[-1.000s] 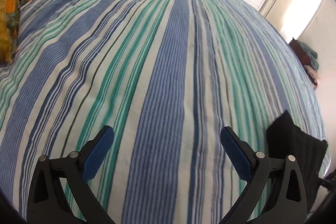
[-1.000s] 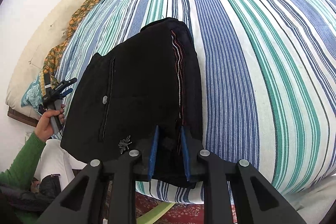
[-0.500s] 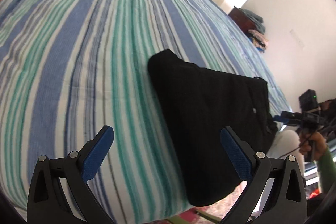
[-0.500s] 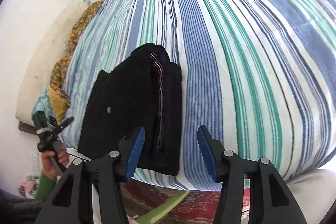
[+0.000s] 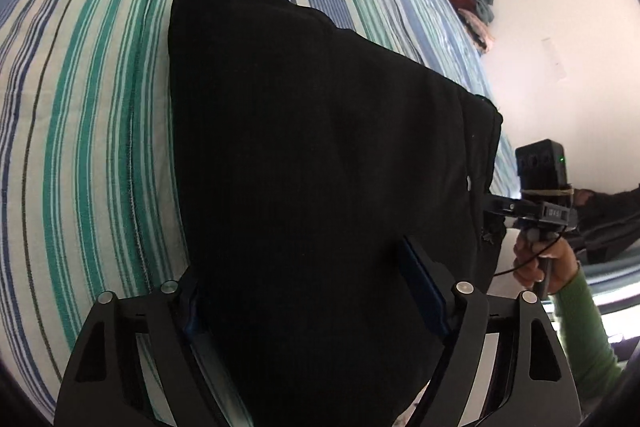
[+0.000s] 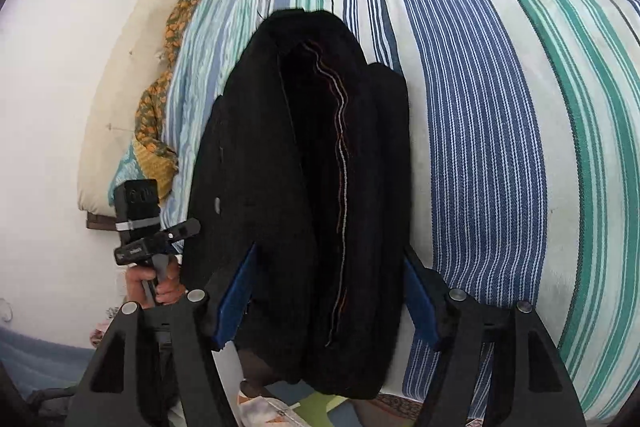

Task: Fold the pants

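Pants (image 5: 320, 147), black and already folded into a thick bundle, lie at the near edge of the striped bedspread (image 5: 92, 107) in the left wrist view; the left gripper (image 5: 312, 291) stands spread wide around the bundle's near end, its blue pads on either side of the cloth and not pinching, though the left pad is half hidden behind the fabric; off to the right the other hand (image 5: 544, 263) holds its tool beside the waistband. From the right wrist view the same bundle shows its stacked layers and a pale line of stitching down the middle; the right gripper (image 6: 328, 291) is likewise parted, straddling the near end without clamping; an orange-patterned cushion (image 6: 168, 75) sits far up the bed. My worry is the overhang: part of the bundle seems to hang past the mattress edge, so a nudge from either tool could tip it off, or a one-sided pinch could catch only the top layers and peel the fold apart.
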Demonstrator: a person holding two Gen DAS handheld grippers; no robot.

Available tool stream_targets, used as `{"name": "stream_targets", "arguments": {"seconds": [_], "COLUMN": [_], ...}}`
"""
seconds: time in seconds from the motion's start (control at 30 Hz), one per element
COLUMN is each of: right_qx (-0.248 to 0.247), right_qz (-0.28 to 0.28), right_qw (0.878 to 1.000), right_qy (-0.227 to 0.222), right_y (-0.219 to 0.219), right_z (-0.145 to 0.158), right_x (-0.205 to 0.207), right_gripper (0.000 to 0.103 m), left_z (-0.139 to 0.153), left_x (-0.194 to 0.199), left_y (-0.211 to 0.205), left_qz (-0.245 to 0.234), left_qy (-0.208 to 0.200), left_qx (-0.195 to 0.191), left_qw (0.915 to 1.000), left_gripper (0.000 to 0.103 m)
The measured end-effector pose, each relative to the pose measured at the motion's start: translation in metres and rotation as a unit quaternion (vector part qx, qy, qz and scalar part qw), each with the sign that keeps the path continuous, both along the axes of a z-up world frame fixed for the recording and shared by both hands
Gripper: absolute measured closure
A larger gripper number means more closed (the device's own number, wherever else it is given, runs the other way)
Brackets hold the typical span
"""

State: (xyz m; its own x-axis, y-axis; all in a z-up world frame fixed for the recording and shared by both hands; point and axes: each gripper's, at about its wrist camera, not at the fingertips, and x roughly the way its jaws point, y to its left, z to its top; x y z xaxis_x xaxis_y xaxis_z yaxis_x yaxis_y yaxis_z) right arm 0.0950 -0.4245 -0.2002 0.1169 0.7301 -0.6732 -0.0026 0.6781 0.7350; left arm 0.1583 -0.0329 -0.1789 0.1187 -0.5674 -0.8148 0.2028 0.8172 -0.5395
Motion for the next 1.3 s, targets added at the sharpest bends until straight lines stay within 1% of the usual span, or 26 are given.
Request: {"name": "stream_targets", "arguments": {"seconds": [0.03, 0.07, 0.1, 0.13, 0.17, 0.23, 0.37, 0.43, 0.5, 0.6, 0.7, 0.77, 0.8, 0.83, 0.87, 0.9, 0.93, 0.97, 1.0, 1.03, 1.1, 1.13, 1.17, 1.2, 1.23, 1.3], "right_qx": [-0.006, -0.012, -0.012, -0.011, -0.005, 0.003, 0.003, 0.000, 0.004, -0.004, -0.017, -0.025, -0.032, -0.044, -0.061, -0.063, -0.044, -0.018, 0.004, 0.017, 0.015, 0.005, -0.006, -0.016, -0.032, -0.074], "right_qz": [0.001, 0.004, 0.006, 0.007, 0.007, 0.010, 0.017, 0.014, 0.001, -0.006, -0.003, -0.009, -0.013, -0.020, -0.029, -0.043, -0.061, -0.079, -0.093, -0.098, -0.091, -0.090, -0.093, -0.098, -0.104, -0.114], "right_qw": [1.000, 1.000, 1.000, 1.000, 0.999, 0.998, 0.993, 0.990, 0.988, 0.987, 0.988, 0.990, 0.991, 0.992, 0.993, 0.994, 0.995, 0.995, 0.995, 0.994, 0.995, 0.995, 0.994, 0.993, 0.992, 0.987], "right_qy": [0.003, 0.000, -0.007, -0.019, -0.033, -0.058, -0.115, -0.142, -0.153, -0.159, -0.156, -0.141, -0.130, -0.113, -0.094, -0.074, -0.059, -0.049, -0.043, -0.042, -0.047, -0.051, -0.055, -0.061, -0.069, -0.088], "right_y": [0.005, 0.010, 0.013, 0.016, 0.016, 0.022, 0.039, 0.045, 0.049, 0.056, 0.062, 0.062, 0.062, 0.062, 0.059, 0.055, 0.045, 0.038, 0.033, 0.028, 0.020, 0.015, 0.006, -0.002, -0.010, -0.020], "right_z": [-0.002, 0.000, 0.005, 0.013, 0.023, 0.043, 0.084, 0.099, 0.105, 0.101, 0.086, 0.067, 0.055, 0.039, 0.022, 0.007, -0.004, -0.012, -0.016, -0.016, -0.011, -0.008, -0.003, 0.004, 0.012, 0.029], "right_x": [0.001, 0.002, 0.004, 0.005, 0.005, 0.010, 0.038, 0.061, 0.086, 0.116, 0.136, 0.148, 0.153, 0.155, 0.155, 0.153, 0.152, 0.148, 0.145, 0.142, 0.136, 0.132, 0.126, 0.120, 0.114, 0.101], "right_gripper": [0.042, 0.050, 0.058, 0.062, 0.068, 0.070, 0.070, 0.070, 0.070, 0.070, 0.070, 0.070, 0.069, 0.068, 0.065, 0.057, 0.055, 0.053, 0.053, 0.052, 0.042, 0.040, 0.033, 0.026, 0.022, 0.008], "left_z": [0.007, 0.015, 0.025, 0.036, 0.047, 0.073, 0.112, 0.121, 0.122, 0.112, 0.086, 0.056, 0.039, 0.026, 0.020, 0.019, 0.022, 0.026, 0.033, 0.041, 0.064, 0.072, 0.084, 0.097, 0.107, 0.127], "left_x": [-0.002, -0.003, -0.004, -0.003, -0.003, 0.001, 0.027, 0.048, 0.068, 0.094, 0.113, 0.117, 0.117, 0.114, 0.109, 0.103, 0.097, 0.091, 0.084, 0.072, 0.049, 0.037, 0.024, 0.010, 0.001, -0.025], "left_y": [-0.002, -0.001, 0.002, 0.006, 0.006, 0.005, 0.009, 0.016, 0.021, 0.018, 0.013, 0.007, 0.004, 0.004, 0.007, 0.013, 0.018, 0.022, 0.025, 0.025, 0.026, 0.030, 0.032, 0.033, 0.033, 0.033], "left_qz": [0.001, 0.004, 0.006, 0.005, 0.001, -0.008, -0.001, 0.013, 0.024, 0.029, 0.025, 0.026, 0.029, 0.038, 0.052, 0.071, 0.086, 0.094, 0.095, 0.093, 0.089, 0.090, 0.097, 0.110, 0.123, 0.146], "left_qy": [-0.008, -0.013, -0.018, -0.025, -0.035, -0.067, -0.124, -0.136, -0.140, -0.142, -0.140, -0.127, -0.116, -0.112, -0.116, -0.123, -0.125, -0.130, -0.139, -0.157, -0.199, -0.219, -0.241, -0.266, -0.288, -0.325], "left_qx": [0.014, 0.019, 0.015, 0.008, 0.005, 0.017, 0.045, 0.044, 0.048, 0.075, 0.107, 0.135, 0.151, 0.159, 0.150, 0.134, 0.123, 0.122, 0.130, 0.148, 0.178, 0.192, 0.211, 0.233, 0.254, 0.291], "left_qw": [0.9999, 0.9997, 0.9997, 0.9996, 0.9994, 0.9976, 0.9913, 0.9896, 0.9887, 0.9866, 0.9841, 0.9824, 0.9813, 0.9801, 0.9804, 0.9807, 0.9807, 0.9796, 0.9770, 0.9720, 0.9595, 0.9526, 0.9422, 0.9289, 0.9149, 0.8877], "left_gripper": [0.046, 0.056, 0.069, 0.076, 0.076, 0.077, 0.077, 0.077, 0.077, 0.077, 0.075, 0.069, 0.059, 0.046, 0.042, 0.038, 0.034, 0.034, 0.034, 0.034, 0.032, 0.025, 0.021, 0.012, 0.007, 0.004]}}
